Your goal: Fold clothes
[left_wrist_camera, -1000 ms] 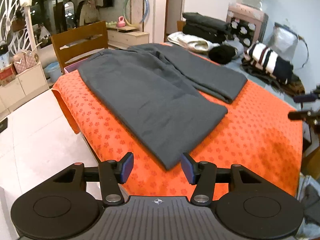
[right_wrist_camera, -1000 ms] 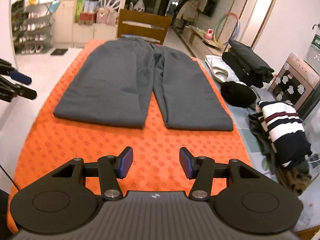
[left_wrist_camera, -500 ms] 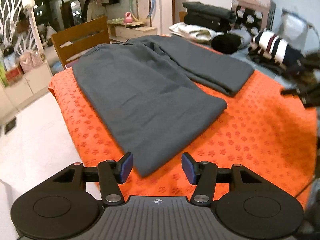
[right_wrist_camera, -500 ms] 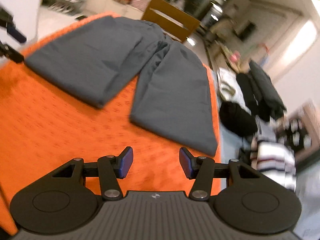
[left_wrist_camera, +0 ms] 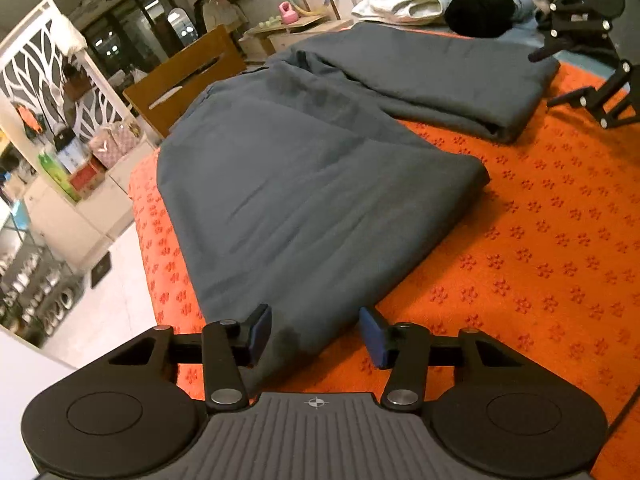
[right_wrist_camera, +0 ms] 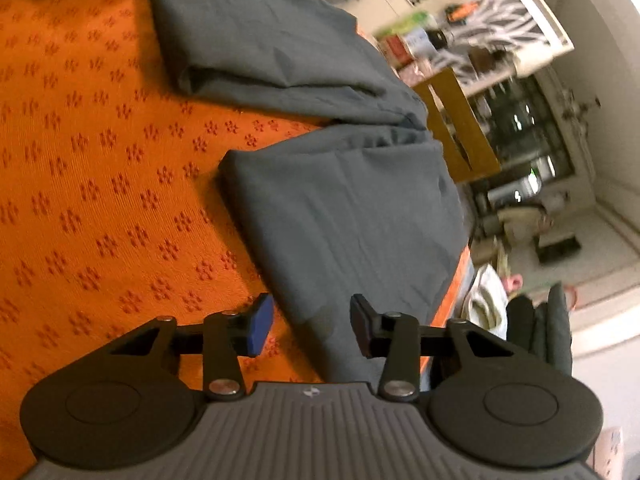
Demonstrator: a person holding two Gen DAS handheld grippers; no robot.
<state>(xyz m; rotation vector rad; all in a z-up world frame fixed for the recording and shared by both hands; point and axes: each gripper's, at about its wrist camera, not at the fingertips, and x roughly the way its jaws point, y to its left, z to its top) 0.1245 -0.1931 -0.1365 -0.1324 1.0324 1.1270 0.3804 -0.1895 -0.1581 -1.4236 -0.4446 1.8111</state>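
My left claw (left_wrist_camera: 315, 334) hangs low over the near hem of the grey trousers (left_wrist_camera: 320, 184), and its jaws are closing with the corner of 1 trouser leg lying between them; the blue pads (left_wrist_camera: 262, 326) stand just beside the cloth on either side and do not press it yet. My right claw (right_wrist_camera: 312, 326) is rolled well to the side, so its view tilts, and its jaws are closing too, with the hem corner of the other trouser leg between them, the pads not pinching it. The trousers lie spread flat on the tabletop, which is covered by an orange cloth (left_wrist_camera: 540, 240) with a small flower print; the 2 legs run away from me toward the waist at the far end, splayed apart with a wedge of orange showing between them. In the left view my right claw shows at the upper right edge, at the hem of the farther leg. Behind the tabletop stands a wooden chair (left_wrist_camera: 188, 76), and to the far right lie a white garment (left_wrist_camera: 404, 4) and a black bundle (left_wrist_camera: 480, 16). A white cabinet with a leaf-pattern screen (left_wrist_camera: 48, 80) stands at the left, above pale floor tiles.
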